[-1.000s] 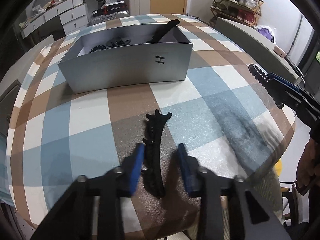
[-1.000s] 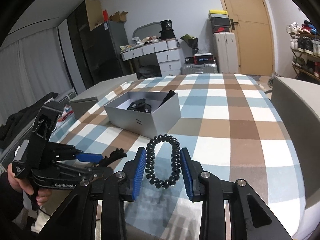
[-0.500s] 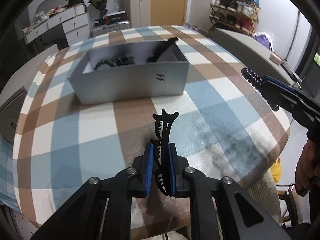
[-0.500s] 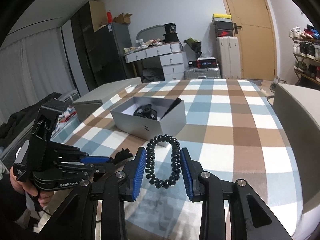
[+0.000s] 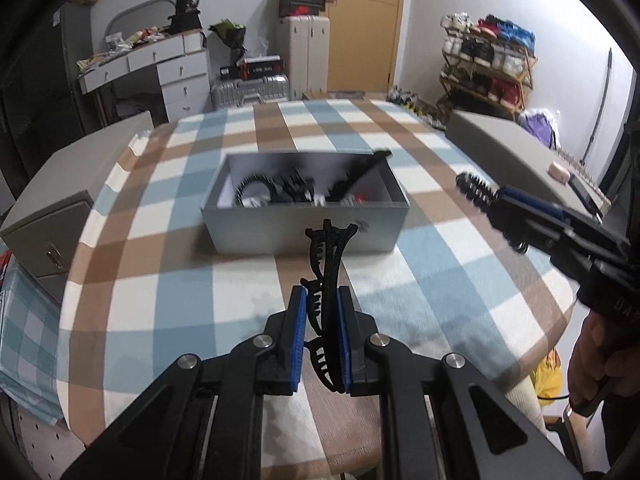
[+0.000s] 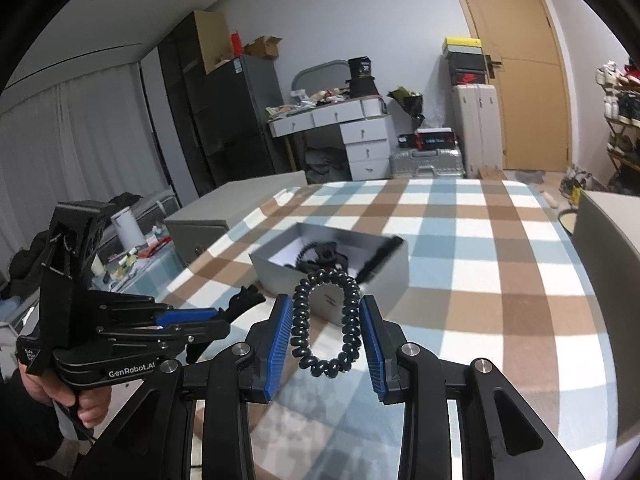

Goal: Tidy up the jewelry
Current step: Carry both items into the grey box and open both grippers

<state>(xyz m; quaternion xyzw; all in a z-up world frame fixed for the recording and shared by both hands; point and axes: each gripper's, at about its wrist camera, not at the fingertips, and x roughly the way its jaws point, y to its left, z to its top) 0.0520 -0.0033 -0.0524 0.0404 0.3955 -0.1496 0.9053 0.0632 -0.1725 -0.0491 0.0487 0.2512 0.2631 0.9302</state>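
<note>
My left gripper (image 5: 322, 312) is shut on a black hair clip (image 5: 327, 264) and holds it above the checked tablecloth, in front of the open grey box (image 5: 304, 232). The box holds several dark jewelry pieces (image 5: 280, 192). My right gripper (image 6: 325, 332) is shut on a black spiral bracelet (image 6: 326, 320) and holds it in the air near the box (image 6: 384, 280). The right gripper also shows in the left wrist view (image 5: 480, 194), right of the box. The left gripper with the clip shows in the right wrist view (image 6: 224, 314).
A checked cloth covers the table (image 5: 440, 280). A grey cabinet (image 5: 56, 200) stands at the left edge and a grey surface (image 5: 504, 140) at the right. Drawers, suitcases and a shoe rack stand behind.
My left gripper shut on the hair clip and lifted it off the cloth toward the box. My right gripper kept the bracelet and moved closer to the box.
</note>
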